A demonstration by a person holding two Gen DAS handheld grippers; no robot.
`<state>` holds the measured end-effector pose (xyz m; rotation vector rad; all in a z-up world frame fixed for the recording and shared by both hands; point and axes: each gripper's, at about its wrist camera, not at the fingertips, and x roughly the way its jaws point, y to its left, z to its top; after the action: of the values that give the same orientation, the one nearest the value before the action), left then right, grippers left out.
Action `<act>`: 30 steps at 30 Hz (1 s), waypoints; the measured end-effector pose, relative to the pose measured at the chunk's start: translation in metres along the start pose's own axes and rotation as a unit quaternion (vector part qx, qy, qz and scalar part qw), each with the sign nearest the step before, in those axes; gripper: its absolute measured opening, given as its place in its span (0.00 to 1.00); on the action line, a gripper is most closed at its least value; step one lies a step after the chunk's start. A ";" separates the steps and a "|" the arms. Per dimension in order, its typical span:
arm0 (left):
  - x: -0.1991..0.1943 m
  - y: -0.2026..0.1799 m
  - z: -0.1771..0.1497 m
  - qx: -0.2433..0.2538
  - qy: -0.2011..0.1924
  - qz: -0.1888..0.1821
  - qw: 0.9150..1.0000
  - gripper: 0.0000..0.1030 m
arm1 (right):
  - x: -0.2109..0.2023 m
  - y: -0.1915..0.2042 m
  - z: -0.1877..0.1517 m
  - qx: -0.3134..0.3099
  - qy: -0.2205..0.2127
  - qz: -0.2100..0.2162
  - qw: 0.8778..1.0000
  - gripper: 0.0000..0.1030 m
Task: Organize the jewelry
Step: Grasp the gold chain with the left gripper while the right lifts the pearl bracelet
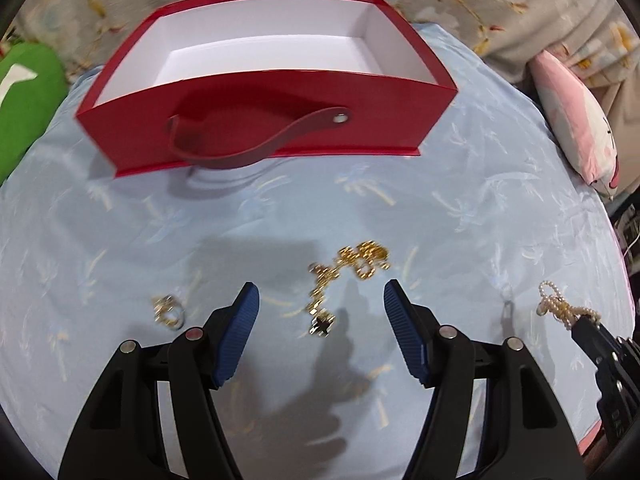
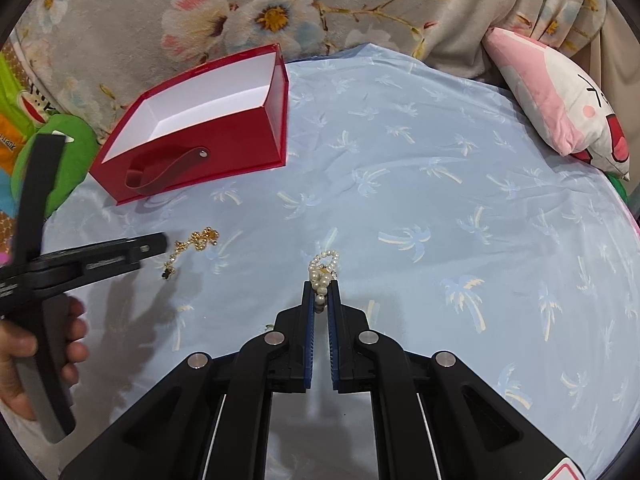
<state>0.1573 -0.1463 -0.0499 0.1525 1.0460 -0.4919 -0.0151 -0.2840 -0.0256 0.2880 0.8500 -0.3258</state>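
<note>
The right gripper (image 2: pixel 321 286) is closed on the pearl bracelet (image 2: pixel 322 270), which sits between its blue pads with a loop of beads sticking out past the tips. Whether the bracelet is lifted off the cloth cannot be determined. The left gripper (image 1: pixel 321 300) is wide open and holds nothing; the gold chain (image 1: pixel 347 270) lies on the blue cloth (image 1: pixel 460 208) just ahead of and between its fingers. A small ring (image 1: pixel 170 312) lies just left of the left finger.

The red box (image 1: pixel 264 116) stands open and empty toward the far edge of the cloth, its strap handle facing the grippers.

Handling: all pieces are judged light and limp. The pearl string will sag and swing from a single pinch, and round beads may slip between pads. Grip across several beads. The chain is fine and loose; pinch it at the bunched upper end, not at the single strand by the dark pendant (image 1: pixel 322 325). The soft cloth may get pinched with it.
</note>
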 end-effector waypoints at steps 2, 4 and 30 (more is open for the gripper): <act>0.007 -0.010 0.007 0.016 -0.002 -0.012 1.000 0.61 | -0.001 0.002 0.001 -0.002 -0.001 0.003 1.000 0.05; 0.016 -0.018 0.013 0.024 0.006 -0.016 1.000 0.58 | -0.002 0.003 0.001 -0.003 0.000 0.005 1.000 0.05; -0.017 0.028 -0.013 -0.055 0.002 -0.025 0.998 0.02 | 0.011 0.010 0.017 -0.006 0.001 0.020 1.000 0.05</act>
<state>0.1529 -0.1118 -0.0444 0.0291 1.0800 -0.4772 0.0074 -0.2827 -0.0218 0.2946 0.8466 -0.2833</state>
